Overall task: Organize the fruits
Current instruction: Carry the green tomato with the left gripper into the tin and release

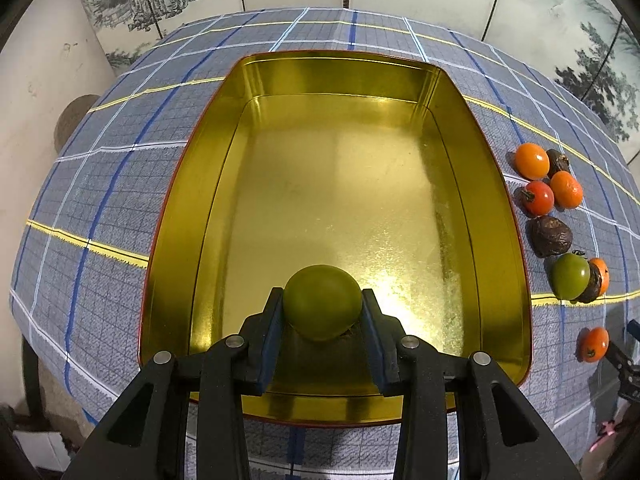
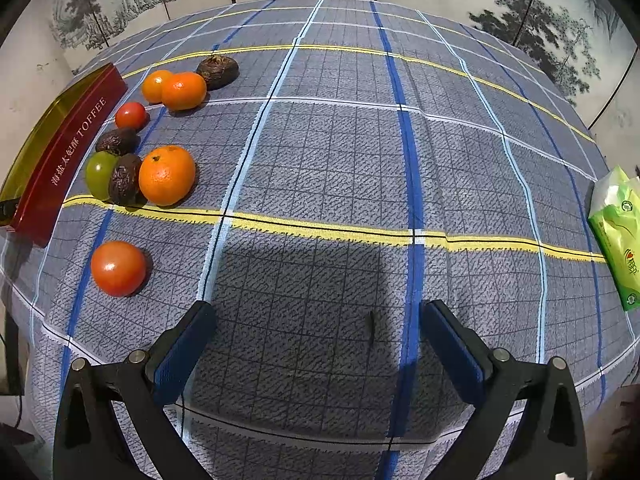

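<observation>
A checked blue cloth [image 2: 340,168] is covering the whole surface, with painted screens [image 2: 540,20] standing behind it. The gold tin [image 1: 500,208], red on the outside with "TOFFEE" printed along its side, is sitting on the cloth, and everything else is lying off its right-hand wall.

The left gripper [image 1: 322,308] is hanging over the near end of the tin, pointing steeply down. Its fingers [image 1: 272,320] are pressing in from both sides on a green fruit [image 1: 322,300], holding it just above the tin's shiny floor, close to the near wall. The rest of the tin's floor is showing bare gold.

The right gripper [image 2: 318,344] is hovering over bare cloth, well away from the tin, its fingers [image 2: 188,344] standing wide apart with nothing between them.

A green tissue pack [image 2: 616,236] is lying at the far right edge, the farthest thing from the tin.

Beside the tin's right wall the loose fruit is sitting in a ragged row: an orange [image 2: 167,175] touching a dark wrinkled fruit [image 2: 125,178], which is leaning on another green fruit [image 2: 99,174]; two more oranges [image 2: 184,90] and a second dark fruit [image 2: 217,67] toward the tin's far end; a small red tomato [image 2: 131,115] and a third dark fruit [image 2: 117,141] between the groups; and a bigger tomato [image 2: 118,268] alone near the tin's near corner.
</observation>
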A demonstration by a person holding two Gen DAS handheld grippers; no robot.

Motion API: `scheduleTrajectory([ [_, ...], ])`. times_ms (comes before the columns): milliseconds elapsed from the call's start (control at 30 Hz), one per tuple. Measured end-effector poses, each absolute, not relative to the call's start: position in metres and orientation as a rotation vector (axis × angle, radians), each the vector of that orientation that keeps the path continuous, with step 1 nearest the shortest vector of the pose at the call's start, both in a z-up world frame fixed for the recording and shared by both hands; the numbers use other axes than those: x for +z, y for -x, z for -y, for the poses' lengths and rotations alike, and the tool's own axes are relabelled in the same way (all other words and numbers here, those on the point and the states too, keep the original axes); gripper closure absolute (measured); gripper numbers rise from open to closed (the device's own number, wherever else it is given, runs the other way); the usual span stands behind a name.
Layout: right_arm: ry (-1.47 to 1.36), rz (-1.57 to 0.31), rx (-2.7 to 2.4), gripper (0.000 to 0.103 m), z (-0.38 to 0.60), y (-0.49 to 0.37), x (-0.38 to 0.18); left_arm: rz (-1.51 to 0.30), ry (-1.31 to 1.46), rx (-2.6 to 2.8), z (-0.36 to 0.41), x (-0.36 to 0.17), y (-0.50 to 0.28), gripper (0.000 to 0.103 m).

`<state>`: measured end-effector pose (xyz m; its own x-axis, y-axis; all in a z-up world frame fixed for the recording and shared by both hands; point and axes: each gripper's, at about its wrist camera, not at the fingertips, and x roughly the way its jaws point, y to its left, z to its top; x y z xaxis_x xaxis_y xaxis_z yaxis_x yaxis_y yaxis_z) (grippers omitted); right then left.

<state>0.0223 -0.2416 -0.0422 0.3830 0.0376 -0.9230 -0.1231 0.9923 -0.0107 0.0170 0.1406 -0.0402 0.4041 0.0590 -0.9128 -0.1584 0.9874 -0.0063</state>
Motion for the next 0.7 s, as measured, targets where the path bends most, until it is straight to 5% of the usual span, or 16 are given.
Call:
scheduleTrajectory([
  [700,0.103,-1.183,0.127,0.001,0.2338,-0.0186,-0.0423,-1.087,0.128,0.132,-0.1435,-0.0306,-0.0075,0.059],
])
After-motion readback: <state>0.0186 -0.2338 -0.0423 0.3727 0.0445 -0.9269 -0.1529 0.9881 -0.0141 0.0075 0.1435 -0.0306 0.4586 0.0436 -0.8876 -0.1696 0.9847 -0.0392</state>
